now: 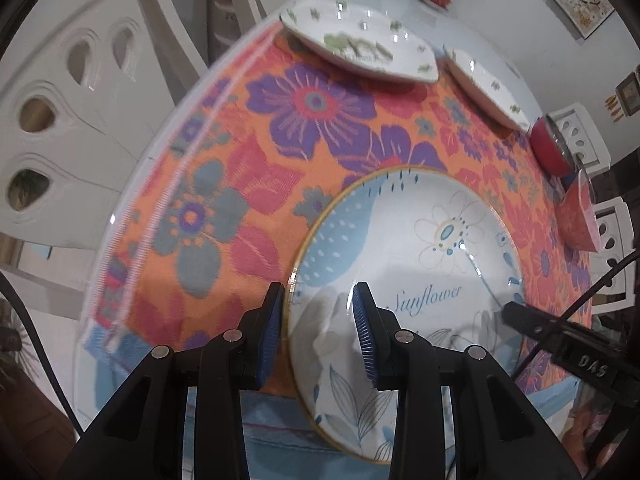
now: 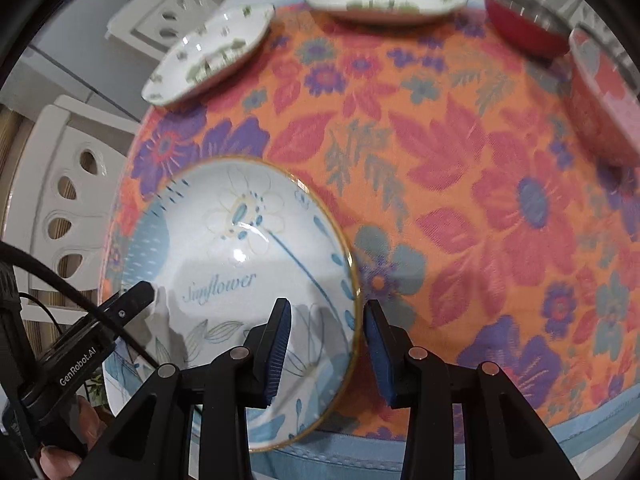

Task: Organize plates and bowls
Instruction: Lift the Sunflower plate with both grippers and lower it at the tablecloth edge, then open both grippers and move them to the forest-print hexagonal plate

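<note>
Left gripper (image 1: 318, 312) straddles the near-left rim of the Sunflower plate (image 1: 404, 256) in its own wrist view: one blue-padded finger sits outside the gold edge, the other over the plate's white inner face. Whether the pads actually press the rim cannot be told here; a sliver of gap seems to show on the inner side. That plate rests at the near edge of the floral tablecloth (image 1: 240, 152), partly overhanging the blue border. Only this view shows the right gripper from outside, as a black tip (image 1: 516, 312) reaching onto the plate's right side. Farther back sit two white plates with green sprigs (image 1: 360, 46), a red bowl (image 1: 550, 146) and an orange patterned bowl (image 1: 580, 216) at the right edge. A framed picture (image 1: 580, 2) hangs on the wall beyond.

Right gripper (image 2: 326, 322), in its own view, likewise straddles the plate's (image 2: 248, 232) right rim, one finger above the inner face, the other outside over the cloth (image 2: 460, 160); the grip itself is again unclear. Only here the left tool's body (image 2: 80, 344) appears, with part of the person's hand (image 2: 60, 456) beneath it. The green-sprig plates (image 2: 208, 56) lie along the far edge, one beside the other, with the red bowl (image 2: 524, 28) and orange bowl (image 2: 604, 92) to their right. A white chair back (image 2: 68, 200) with oval cutouts stands at left.
</note>
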### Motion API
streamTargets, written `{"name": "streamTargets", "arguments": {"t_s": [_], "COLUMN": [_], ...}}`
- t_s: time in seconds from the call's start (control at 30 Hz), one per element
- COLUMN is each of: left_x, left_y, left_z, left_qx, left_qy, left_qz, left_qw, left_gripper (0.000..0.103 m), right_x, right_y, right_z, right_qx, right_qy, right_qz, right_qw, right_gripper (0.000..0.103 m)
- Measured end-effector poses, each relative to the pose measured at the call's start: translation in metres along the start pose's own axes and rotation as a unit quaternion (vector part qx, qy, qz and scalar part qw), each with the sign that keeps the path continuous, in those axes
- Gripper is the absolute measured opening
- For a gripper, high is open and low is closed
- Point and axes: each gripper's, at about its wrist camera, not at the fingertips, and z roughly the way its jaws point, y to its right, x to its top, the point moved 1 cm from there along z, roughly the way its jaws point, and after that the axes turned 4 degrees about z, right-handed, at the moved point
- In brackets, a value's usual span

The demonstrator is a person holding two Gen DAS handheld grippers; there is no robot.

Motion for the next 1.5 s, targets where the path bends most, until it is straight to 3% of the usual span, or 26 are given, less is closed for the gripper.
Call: {"name": "streamTargets", "arguments": {"t_s": [0.37, 0.4, 0.5, 0.53, 0.6, 0.73, 0.9, 1.07, 1.17, 1.5], "left_x": [-0.011, -0.013, -0.02, -0.023, -0.029, -0.037, -0.03, -0.004, 0.022, 0.131], "left_y": [0.024, 0.028, 0.042, 0.046, 0.053, 0.057, 0.048, 0.026, 0.015, -0.025], "left_z": [-0.084, -0.094, -0.124, -0.134, -0.152, -0.178, -0.204, -0.211, -0.198, -0.11], "left_qx": [0.02, 0.015, 0.011, 0.012, 0.014, 0.002, 0.02, 0.022, 0.027, -0.032], "left_qy": [0.098, 0.107, 0.134, 0.144, 0.157, 0.178, 0.205, 0.222, 0.212, 0.149], "left_qz": [0.004, 0.005, 0.01, 0.012, 0.014, 0.006, 0.009, -0.003, 0.012, 0.001], "left_qw": [0.995, 0.9941, 0.9908, 0.9895, 0.9874, 0.984, 0.9785, 0.9749, 0.9769, 0.9883], "left_gripper": [0.033, 0.034, 0.041, 0.041, 0.045, 0.061, 0.061, 0.061, 0.061, 0.061], "right_x": [-0.03, -0.036, -0.053, -0.06, -0.071, -0.084, -0.082, -0.052, -0.021, 0.097], "right_y": [0.004, 0.007, 0.014, 0.016, 0.019, 0.022, 0.014, -0.006, -0.017, -0.038], "right_z": [-0.108, -0.12, -0.147, -0.156, -0.169, -0.182, -0.196, -0.195, -0.181, -0.106], "right_qx": [0.005, 0.002, 0.005, 0.009, 0.02, 0.048, 0.066, 0.062, 0.063, 0.074], "right_qy": [0.125, 0.138, 0.168, 0.18, 0.19, 0.196, 0.207, 0.221, 0.217, 0.155], "right_qz": [-0.061, -0.066, -0.073, -0.074, -0.077, -0.066, -0.065, -0.065, -0.049, 0.043], "right_qw": [0.99, 0.988, 0.983, 0.981, 0.978, 0.977, 0.974, 0.971, 0.973, 0.984], "right_gripper": [0.037, 0.039, 0.057, 0.058, 0.058, 0.058, 0.058, 0.058, 0.058, 0.058]}}
